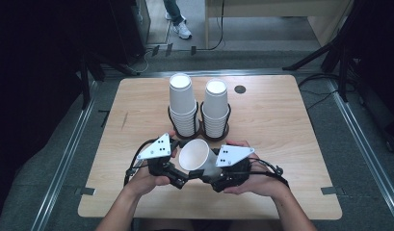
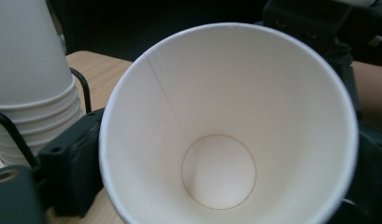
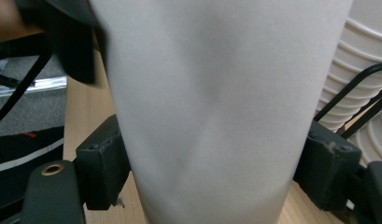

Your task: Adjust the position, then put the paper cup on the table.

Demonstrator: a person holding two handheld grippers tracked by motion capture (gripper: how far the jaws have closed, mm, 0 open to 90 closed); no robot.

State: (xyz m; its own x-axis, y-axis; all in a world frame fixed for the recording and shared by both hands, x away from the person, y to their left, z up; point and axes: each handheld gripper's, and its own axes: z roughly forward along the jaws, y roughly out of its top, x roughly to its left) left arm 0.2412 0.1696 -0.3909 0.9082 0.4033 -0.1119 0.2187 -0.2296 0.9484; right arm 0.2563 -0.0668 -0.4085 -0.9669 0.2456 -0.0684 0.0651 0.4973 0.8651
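A single white paper cup [image 1: 197, 156] lies tilted between both grippers near the table's front middle, its open mouth turned up and to the left. My left gripper [image 1: 180, 164] faces the mouth; in the left gripper view I look down inside the cup [image 2: 226, 140], and the left pad [image 2: 72, 163] touches its outer wall near the rim. My right gripper [image 1: 215, 167] is shut on the cup's body: in the right gripper view both pads [image 3: 102, 163] press the wall of the cup [image 3: 207, 116], which is slightly dented. The left gripper's other jaw is hidden behind the cup.
Two tall stacks of white cups [image 1: 181, 103] [image 1: 216, 108] stand upside down in a black wire holder [image 1: 199, 131] just behind the grippers. The wooden table [image 1: 276, 130] has a small dark round cap [image 1: 240, 89] at the back. A person's legs [image 1: 177, 19] show beyond the table.
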